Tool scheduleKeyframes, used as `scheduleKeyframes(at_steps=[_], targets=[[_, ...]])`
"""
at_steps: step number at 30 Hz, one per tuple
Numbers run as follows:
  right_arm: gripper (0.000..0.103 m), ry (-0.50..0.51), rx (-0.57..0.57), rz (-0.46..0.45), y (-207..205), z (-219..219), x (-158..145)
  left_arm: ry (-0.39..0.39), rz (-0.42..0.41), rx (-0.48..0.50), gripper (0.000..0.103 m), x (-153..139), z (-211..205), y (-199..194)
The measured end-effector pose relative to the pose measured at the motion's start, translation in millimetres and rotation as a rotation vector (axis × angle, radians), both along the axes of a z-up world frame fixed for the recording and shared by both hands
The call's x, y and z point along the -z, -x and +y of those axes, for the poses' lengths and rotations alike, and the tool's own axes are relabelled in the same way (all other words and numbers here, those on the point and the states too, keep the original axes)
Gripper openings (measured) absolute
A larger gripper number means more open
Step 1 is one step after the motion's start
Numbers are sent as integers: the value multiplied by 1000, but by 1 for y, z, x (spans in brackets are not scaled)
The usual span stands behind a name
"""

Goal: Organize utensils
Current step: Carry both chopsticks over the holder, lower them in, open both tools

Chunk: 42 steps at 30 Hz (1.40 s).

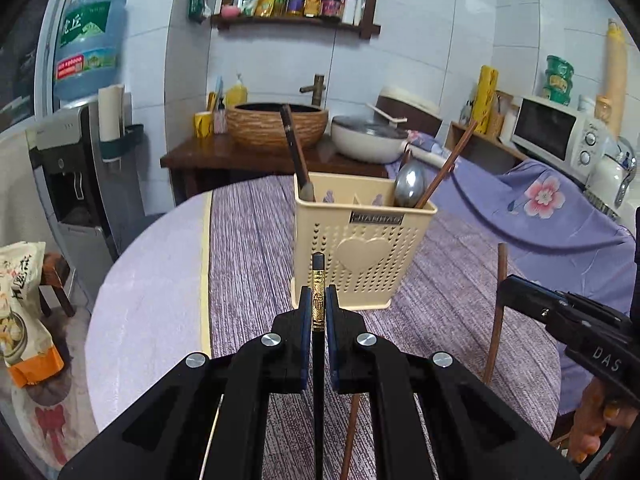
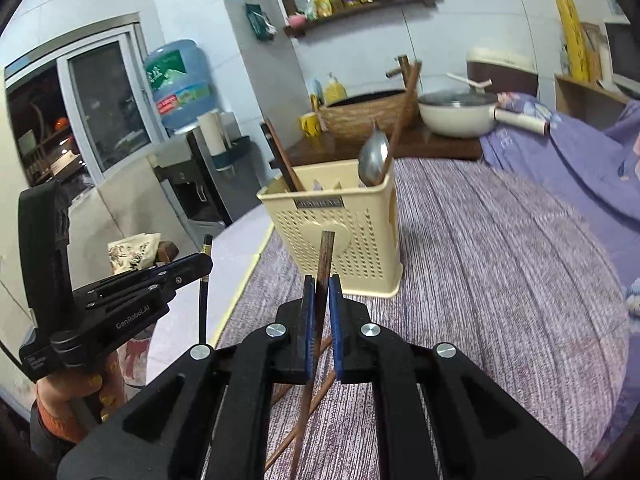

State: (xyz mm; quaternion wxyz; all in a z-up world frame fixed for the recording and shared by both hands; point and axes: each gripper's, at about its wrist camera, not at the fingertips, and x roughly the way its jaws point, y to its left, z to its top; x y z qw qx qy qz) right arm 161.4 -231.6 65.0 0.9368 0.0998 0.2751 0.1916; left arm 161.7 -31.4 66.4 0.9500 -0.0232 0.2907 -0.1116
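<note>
A round worktop (image 1: pixel 160 280) under a purple striped cloth (image 2: pixel 480 260) carries a cream perforated utensil holder (image 1: pixel 362 248) with a heart on its front. Both grippers hover above the cloth in front of the holder, angled slightly downward toward it. The left gripper (image 1: pixel 319 304) is pressed together on a black chopstick (image 1: pixel 318 280) with a gold band, held upright with its top poking above the fingertips. The right gripper (image 2: pixel 321 296), just beside it, pinches a brown wooden chopstick (image 2: pixel 325 256) the same way. Inside the holder stand one dark utensil handle (image 1: pixel 296 152) on the left, and one steel spoon (image 1: pixel 410 186) and one brown chopstick (image 1: pixel 448 160) on the right. Two more brown chopsticks (image 2: pixel 316 392) lie crossed on the cloth beneath the right gripper.
</note>
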Motion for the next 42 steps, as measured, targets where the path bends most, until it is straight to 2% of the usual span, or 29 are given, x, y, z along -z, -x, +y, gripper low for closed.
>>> scheduleKeyframes(at_steps=[6, 12, 21, 25, 33, 37, 42], targets=[[7, 7, -29, -64, 21, -5, -24, 11, -42, 12, 7, -17, 5, 17], [7, -30, -45, -74, 24, -8, -34, 25, -76, 22, 7, -30, 7, 27], [7, 20, -51, -123, 20, -1, -57, 32, -118, 34, 7, -51, 7, 25], [7, 39, -53, -151, 14, 1, -73, 44, -142, 45, 7, -69, 6, 19], [7, 58, -15, -253, -13, 3, -138, 43, -229, 34, 7, -132, -2, -6], [7, 78, 29, -314, -31, 6, -174, 89, -263, 16, 7, -167, -4, -27], [7, 105, 97, -386, -55, 14, -203, 100, -321, -30, 7, -188, -13, -54]])
